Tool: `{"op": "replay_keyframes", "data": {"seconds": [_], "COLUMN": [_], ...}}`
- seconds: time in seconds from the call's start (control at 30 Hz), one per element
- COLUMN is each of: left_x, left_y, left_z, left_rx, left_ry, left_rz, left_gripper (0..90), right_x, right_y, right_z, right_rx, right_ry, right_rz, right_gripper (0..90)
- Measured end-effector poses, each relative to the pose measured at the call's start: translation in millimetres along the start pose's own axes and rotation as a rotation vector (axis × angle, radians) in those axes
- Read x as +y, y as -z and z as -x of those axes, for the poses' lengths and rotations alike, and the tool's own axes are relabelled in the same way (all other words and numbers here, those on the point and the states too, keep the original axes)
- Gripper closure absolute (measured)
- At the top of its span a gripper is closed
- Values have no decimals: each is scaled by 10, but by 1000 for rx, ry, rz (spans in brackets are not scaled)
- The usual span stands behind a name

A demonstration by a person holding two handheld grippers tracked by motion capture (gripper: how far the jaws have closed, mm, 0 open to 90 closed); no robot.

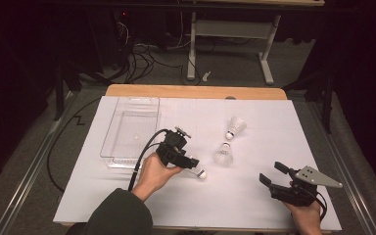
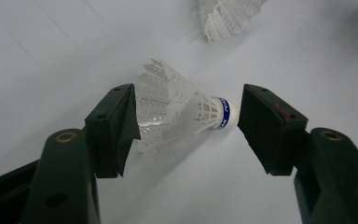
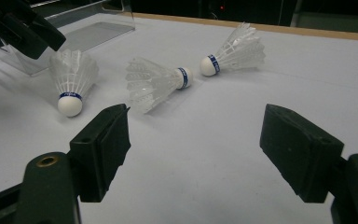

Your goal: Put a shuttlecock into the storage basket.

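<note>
Three white shuttlecocks with blue-banded cork tips lie on the white table. The nearest shuttlecock (image 1: 199, 172) (image 2: 182, 114) lies between the jaws of my left gripper (image 1: 190, 162) (image 2: 186, 116), which is open; its feathers reach the left jaw and its cork points at the right one. A second shuttlecock (image 1: 223, 154) (image 3: 156, 84) lies to its right, and a third (image 1: 236, 126) (image 3: 235, 49) farther back. My right gripper (image 1: 272, 173) (image 3: 196, 140) stands open and empty at the front right, facing all three from a distance.
A clear plastic tray (image 1: 129, 129) (image 3: 88, 32) sits at the back left of the white table sheet (image 1: 254, 205). A wooden table edge (image 1: 196, 91) runs along the back. Cables and a desk frame lie on the floor beyond.
</note>
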State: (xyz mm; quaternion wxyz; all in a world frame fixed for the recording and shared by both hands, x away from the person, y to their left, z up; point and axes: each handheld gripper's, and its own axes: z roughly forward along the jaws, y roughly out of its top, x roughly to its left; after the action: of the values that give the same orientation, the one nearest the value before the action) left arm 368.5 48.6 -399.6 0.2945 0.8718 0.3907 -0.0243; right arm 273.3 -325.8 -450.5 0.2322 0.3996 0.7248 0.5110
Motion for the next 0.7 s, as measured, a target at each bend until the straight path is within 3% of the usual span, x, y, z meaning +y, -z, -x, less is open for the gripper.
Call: {"op": "replay_keyframes", "data": {"seconds": [0.7], "left_x": [25], "left_y": [-165], "left_z": [-54], "left_rx": [-15], "left_ry": [10], "left_rz": [-71], "left_gripper": [465], "right_x": [-1], "right_y": [-3], "right_z": [0], "right_rx": [4], "right_ry": [-1], "right_rz": [-3], "right_gripper": [246]}}
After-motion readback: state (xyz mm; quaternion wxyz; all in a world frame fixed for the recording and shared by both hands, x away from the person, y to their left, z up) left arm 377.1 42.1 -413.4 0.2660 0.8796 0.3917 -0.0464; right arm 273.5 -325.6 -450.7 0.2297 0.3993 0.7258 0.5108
